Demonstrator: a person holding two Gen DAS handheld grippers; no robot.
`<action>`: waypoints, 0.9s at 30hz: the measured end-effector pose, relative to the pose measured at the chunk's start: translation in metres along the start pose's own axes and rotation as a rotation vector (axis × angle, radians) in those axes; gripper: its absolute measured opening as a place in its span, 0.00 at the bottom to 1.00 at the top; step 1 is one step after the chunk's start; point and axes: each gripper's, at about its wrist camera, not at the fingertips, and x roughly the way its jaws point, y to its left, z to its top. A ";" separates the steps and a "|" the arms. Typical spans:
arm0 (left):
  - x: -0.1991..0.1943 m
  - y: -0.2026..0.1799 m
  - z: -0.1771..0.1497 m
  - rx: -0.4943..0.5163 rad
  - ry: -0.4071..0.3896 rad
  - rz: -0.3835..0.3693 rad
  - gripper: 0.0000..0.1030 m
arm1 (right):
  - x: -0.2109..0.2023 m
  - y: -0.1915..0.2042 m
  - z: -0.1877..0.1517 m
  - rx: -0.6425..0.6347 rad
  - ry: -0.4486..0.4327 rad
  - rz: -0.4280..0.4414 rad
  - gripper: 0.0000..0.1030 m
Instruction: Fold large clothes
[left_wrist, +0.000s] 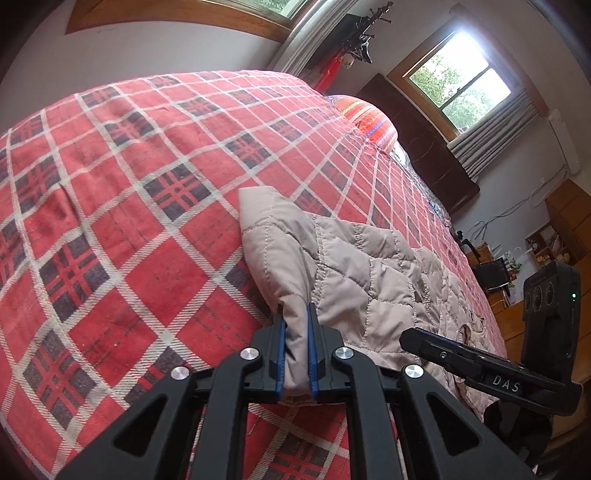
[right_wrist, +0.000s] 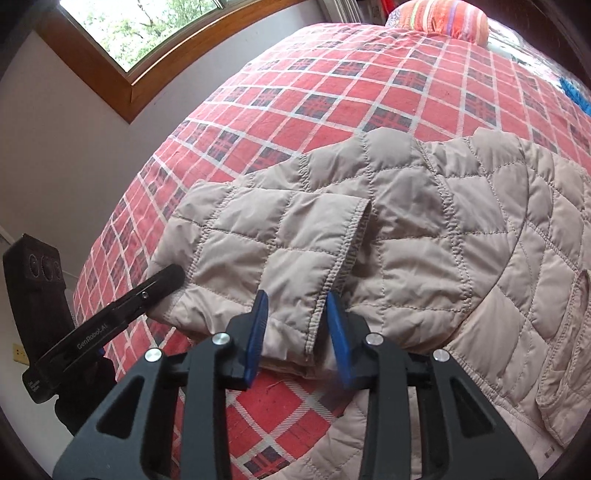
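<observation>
The quilted jacket (right_wrist: 424, 229) is pale beige, stitched in a grid of squares and diamonds with thread of the same tone. Under the jacket, the bedspread (left_wrist: 122, 177) is red plaid, crossed by white lines, with dark navy checked squares where the bands meet. Beyond the jacket, at the bed's far end, a pillow (left_wrist: 367, 120) shows orange and red stripes with thin lines of other colours. The left tool (left_wrist: 295, 347) and right tool (right_wrist: 297, 332) are black with blue pads (right_wrist: 255, 339).
</observation>
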 end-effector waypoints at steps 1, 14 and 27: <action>0.000 0.001 0.000 -0.005 0.001 -0.003 0.09 | 0.004 0.001 0.001 -0.006 0.009 0.003 0.23; -0.022 -0.026 -0.005 0.126 -0.029 -0.228 0.18 | -0.068 -0.031 -0.015 0.048 -0.094 0.040 0.07; -0.011 -0.058 -0.024 0.223 -0.028 -0.222 0.16 | -0.206 -0.178 -0.111 0.232 -0.308 -0.151 0.07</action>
